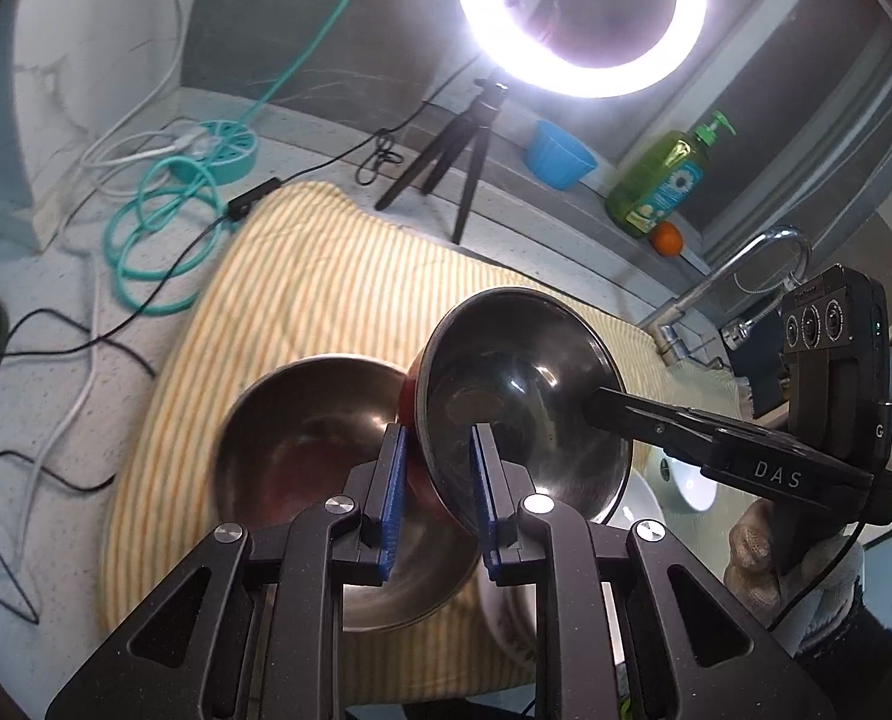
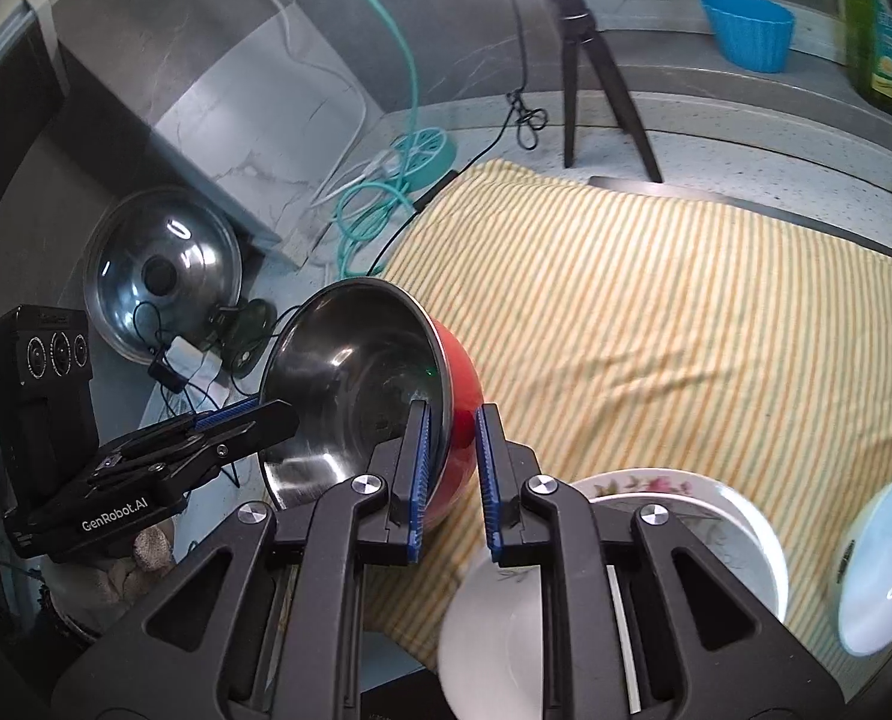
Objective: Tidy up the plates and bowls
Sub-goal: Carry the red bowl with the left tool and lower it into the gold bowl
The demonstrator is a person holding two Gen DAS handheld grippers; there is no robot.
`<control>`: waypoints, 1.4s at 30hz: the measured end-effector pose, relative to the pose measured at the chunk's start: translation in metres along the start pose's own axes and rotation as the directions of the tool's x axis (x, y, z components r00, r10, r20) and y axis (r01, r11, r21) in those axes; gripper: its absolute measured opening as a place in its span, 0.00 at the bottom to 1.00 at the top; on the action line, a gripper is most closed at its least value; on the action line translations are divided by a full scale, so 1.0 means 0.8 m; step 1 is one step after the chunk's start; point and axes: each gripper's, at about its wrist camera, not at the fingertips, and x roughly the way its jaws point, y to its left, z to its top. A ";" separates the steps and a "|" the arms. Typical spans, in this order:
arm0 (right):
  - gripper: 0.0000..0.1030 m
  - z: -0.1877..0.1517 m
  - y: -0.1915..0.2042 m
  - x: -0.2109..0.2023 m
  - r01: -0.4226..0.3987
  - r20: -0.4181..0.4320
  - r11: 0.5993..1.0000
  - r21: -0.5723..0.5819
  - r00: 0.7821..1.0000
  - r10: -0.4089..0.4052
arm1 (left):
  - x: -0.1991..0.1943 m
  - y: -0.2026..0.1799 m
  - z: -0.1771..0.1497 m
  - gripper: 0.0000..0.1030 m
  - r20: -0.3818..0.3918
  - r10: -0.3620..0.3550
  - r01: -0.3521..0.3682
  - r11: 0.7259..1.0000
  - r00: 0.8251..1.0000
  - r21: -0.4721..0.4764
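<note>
A red bowl with a steel inside [image 1: 518, 396] [image 2: 356, 384] hangs tilted in the air above the striped cloth. My left gripper [image 1: 437, 462] is shut on its rim, one finger inside and one outside. My right gripper [image 2: 452, 456] straddles the opposite rim, one finger [image 2: 419, 456] inside against the steel and the other [image 2: 489, 462] standing a little off the red wall. A second steel bowl [image 1: 308, 456] rests on the cloth below. A floral plate [image 2: 686, 498] with a white bowl [image 2: 494, 618] and a light blue bowl [image 2: 884, 564] lie at the cloth's near right.
The yellow striped cloth [image 2: 656, 312] covers the counter. A ring light on a tripod [image 1: 446, 162], a blue cup [image 1: 557, 153], a green soap bottle [image 1: 662, 180] and a faucet [image 1: 740, 276] stand behind. Cables [image 1: 158, 222] and a steel lid [image 2: 164, 270] lie to the left.
</note>
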 end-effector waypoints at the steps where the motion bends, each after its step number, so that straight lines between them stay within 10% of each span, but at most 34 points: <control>1: 0.15 0.000 0.005 0.005 0.002 -0.006 1.000 -0.008 1.000 -0.002 | -0.001 0.005 -0.002 0.18 -0.002 0.004 -0.004 1.000 1.000 -0.007; 42: 0.20 -0.011 0.045 0.100 0.114 -0.154 0.978 -0.173 0.978 -0.141 | 0.020 0.066 -0.025 0.18 -0.090 0.117 -0.121 0.992 0.989 -0.032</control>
